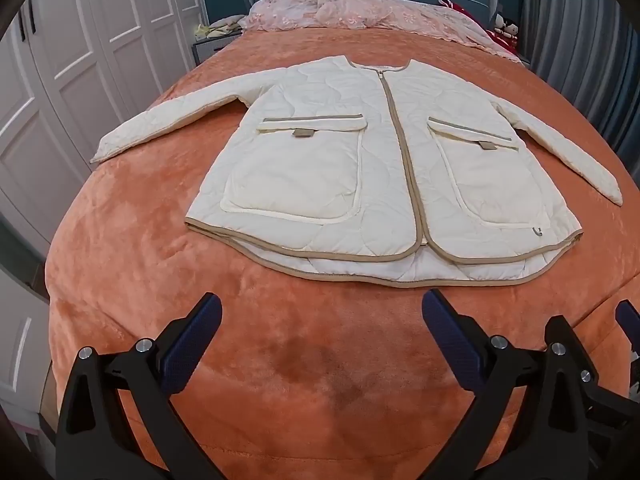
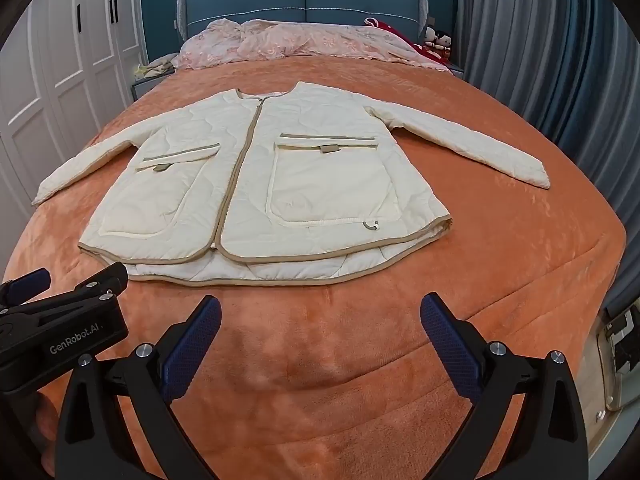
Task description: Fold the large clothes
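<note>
Both wrist views near bed foot [image 1: 120, 280], angled down (sharing jacket [image 2: 256, 184]).

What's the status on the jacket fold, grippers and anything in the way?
Left gripper open, empty. Right gripper open, empty. Cream jacket flat on orange blanket, zipped, sleeves spread, untouched. Nothing on it.

Orange bed [image 1: 280, 360]: cream jacket [image 1: 340, 168] spread flat, pink quilt [image 1: 360, 12] at head.

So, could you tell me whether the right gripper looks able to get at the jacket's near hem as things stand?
Probably yes. The right gripper is open and empty, hovering over the bare orange blanket just short of the jacket, whose tan-trimmed hem lies flat with nothing in between.
</note>
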A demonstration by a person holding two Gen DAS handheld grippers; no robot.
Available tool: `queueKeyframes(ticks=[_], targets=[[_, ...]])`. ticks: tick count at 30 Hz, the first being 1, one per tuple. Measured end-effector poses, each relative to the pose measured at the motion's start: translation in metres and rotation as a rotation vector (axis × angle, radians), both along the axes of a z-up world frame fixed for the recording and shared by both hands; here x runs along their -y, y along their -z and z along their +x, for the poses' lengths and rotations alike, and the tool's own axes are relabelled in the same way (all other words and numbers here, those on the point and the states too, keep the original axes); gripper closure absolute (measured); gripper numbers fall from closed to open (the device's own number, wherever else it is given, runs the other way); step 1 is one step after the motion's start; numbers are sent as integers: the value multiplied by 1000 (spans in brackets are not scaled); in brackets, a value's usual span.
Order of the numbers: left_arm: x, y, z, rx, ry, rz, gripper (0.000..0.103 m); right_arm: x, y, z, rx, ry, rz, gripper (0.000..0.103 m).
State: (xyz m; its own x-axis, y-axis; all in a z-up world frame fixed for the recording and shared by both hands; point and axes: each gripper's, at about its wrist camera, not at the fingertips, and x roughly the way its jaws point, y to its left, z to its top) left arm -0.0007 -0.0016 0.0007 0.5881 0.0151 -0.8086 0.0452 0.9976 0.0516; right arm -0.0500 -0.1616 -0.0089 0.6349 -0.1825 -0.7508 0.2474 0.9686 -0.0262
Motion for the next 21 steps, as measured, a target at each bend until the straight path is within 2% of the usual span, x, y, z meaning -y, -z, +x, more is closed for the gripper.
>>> queueKeyframes(ticks=[9, 11, 21], targets=[[-11, 3, 7, -25, 7, -14, 5, 0, 2, -1, 0, 5, 2, 5], [-1, 2, 2, -19, 11, -5, 5, 0, 1, 0, -1, 4, 3, 5], [0, 3, 2, -24, 11, -1, 5, 1, 2, 0, -2, 3, 4, 5]])
